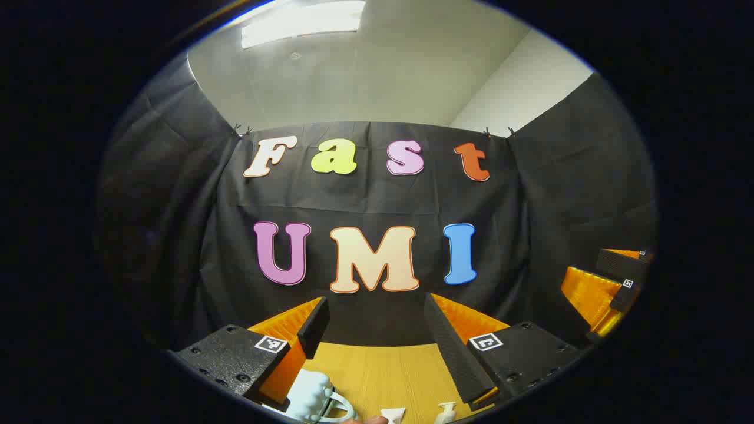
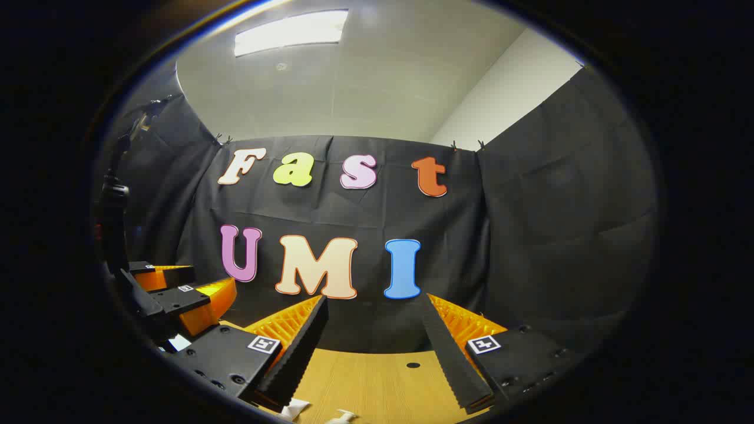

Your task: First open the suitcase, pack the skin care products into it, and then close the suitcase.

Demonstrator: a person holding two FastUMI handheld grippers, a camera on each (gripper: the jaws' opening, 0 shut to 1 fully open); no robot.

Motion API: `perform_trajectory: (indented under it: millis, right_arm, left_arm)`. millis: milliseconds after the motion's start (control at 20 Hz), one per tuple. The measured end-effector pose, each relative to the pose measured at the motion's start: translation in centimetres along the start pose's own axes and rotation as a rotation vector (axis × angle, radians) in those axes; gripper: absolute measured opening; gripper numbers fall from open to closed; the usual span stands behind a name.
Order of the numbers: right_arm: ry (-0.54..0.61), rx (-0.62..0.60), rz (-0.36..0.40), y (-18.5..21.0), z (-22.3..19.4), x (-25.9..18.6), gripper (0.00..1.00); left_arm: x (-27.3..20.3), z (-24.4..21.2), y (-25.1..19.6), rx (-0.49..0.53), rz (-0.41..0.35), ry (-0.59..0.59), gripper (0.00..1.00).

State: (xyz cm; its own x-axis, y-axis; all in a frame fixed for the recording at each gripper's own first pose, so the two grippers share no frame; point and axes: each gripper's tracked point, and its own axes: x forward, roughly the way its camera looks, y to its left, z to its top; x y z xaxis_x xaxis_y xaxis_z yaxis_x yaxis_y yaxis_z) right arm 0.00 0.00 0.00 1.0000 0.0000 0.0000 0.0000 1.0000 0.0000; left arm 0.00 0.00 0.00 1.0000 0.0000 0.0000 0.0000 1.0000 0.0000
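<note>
In the left gripper view, the left gripper (image 1: 377, 330) is held level above the wooden table (image 1: 383, 371), and its two fingers stand wide apart with nothing between them. At about 7 o'clock, just under the inner edge of the near finger, lies a pale blue suitcase (image 1: 315, 400) with a ribbed shell and a looped handle; whether it is open or closed cannot be told from this edge. At 6 o'clock a small white cap or packet (image 1: 393, 415) rests on the table, and just to its right stands a white pump bottle (image 1: 446, 412). At 3 o'clock the right gripper (image 1: 612, 288) is in view, well apart.

In the right gripper view, the left gripper (image 2: 177, 294) appears at 9 o'clock. The right gripper (image 2: 374, 335) also has its fingers spread wide, gripping nothing, above the table (image 2: 377, 383). At 6 o'clock, a white packet (image 2: 294, 407) and the pump head of a bottle (image 2: 341, 417) sit at the lower edge.
</note>
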Motion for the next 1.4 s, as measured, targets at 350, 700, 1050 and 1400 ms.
perform_trajectory:
  millis: [350, 700, 1050, 1400]
  right_arm:
    - [0.021, 0.008, -0.010, -0.6, -0.7, 0.1, 0.99]
    - [0.020, 0.007, -0.004, -1.0, -1.6, 0.4, 0.99]
    - [0.094, 0.051, 0.057, -1.6, -6.1, 0.8, 1.00]
    - [0.222, 0.069, 0.121, -0.9, -11.5, 2.5, 0.99]
  left_arm:
    - [-0.2, -1.0, -0.5, -0.005, -0.007, 0.026, 0.96]
    - [-0.6, -2.1, -1.0, 0.028, -0.041, 0.011, 0.96]
    - [-2.3, -8.6, 1.7, 0.062, 0.040, 0.167, 0.98]
    - [-3.1, -20.9, 1.6, 0.069, -0.026, 0.483, 0.95]
